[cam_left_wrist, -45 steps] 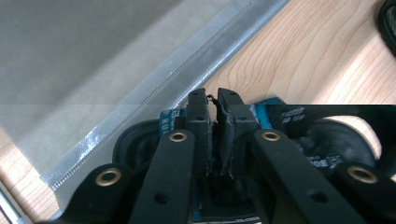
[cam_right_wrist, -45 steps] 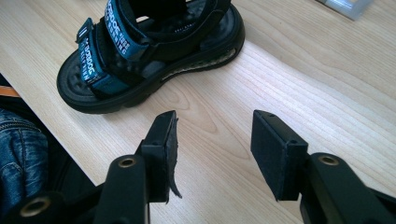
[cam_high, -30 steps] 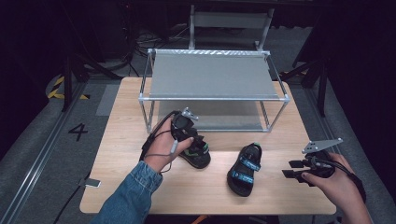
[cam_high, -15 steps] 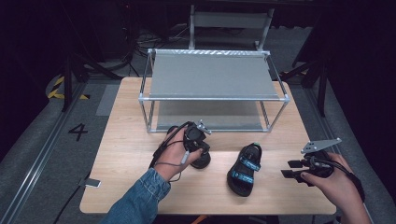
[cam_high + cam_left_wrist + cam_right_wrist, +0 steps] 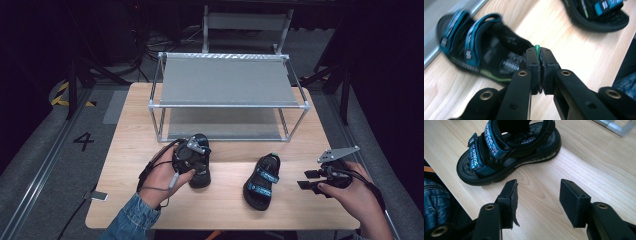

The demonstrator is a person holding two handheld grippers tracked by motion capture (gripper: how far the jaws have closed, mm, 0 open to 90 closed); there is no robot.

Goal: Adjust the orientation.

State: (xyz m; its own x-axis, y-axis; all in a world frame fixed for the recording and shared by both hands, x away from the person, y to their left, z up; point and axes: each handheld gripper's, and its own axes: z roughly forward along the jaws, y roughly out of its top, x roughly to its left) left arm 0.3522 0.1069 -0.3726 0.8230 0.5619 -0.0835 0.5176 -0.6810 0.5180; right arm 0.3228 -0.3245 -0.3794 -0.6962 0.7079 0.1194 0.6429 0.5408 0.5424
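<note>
black and teal, the left sandal (image 5: 198,165) lies on the wooden table (image 5: 125,150) just in front of the metal shoe rack (image 5: 227,82), near its lower shelf. the left gripper (image 5: 192,157) sits on top of this sandal, held by the person's left hand (image 5: 162,180). in the left gripper view its jaws have just been closing and now stand nearly together, pinching a thin green and black piece at the heel edge of the sandal (image 5: 477,56); the picture is a little blurred, so i cannot tell exactly which part of the sandal this is. the sandal's sole rests on the wood.

the second sandal (image 5: 261,181) lies apart from the first one, more to the right on the table, between the two hands. the right gripper (image 5: 315,180) is near the right edge of the table, held by the right hand (image 5: 355,197). in the right gripper view its jaws stand wide apart with only bare wood between them, and the second sandal (image 5: 509,147) is just beyond the tips, not touching them.
</note>
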